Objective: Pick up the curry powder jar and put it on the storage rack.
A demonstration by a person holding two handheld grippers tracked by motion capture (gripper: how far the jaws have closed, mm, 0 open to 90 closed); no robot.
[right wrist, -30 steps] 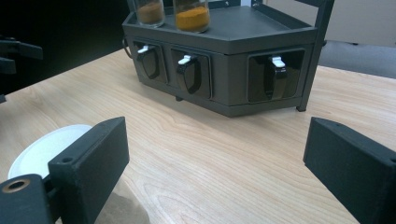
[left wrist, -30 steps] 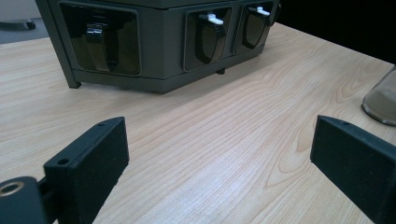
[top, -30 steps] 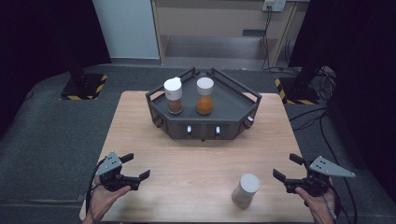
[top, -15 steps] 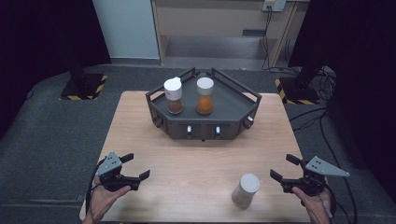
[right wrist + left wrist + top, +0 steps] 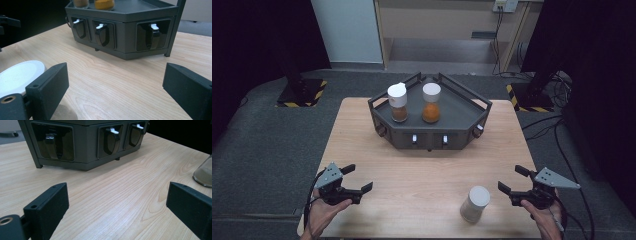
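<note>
The right claw (image 5: 513, 182) hovers low over the table (image 5: 422, 175) near its right front corner, jaws wide and empty, pointing left toward the white-capped jar (image 5: 475, 204) standing just beside it. The left claw (image 5: 354, 179), also wide and empty, rests at the left front, aimed right, well apart from the jar.

High view looks down on the table (image 5: 422, 200); both low gripper views face the rack (image 5: 82, 157), probably close.
</note>
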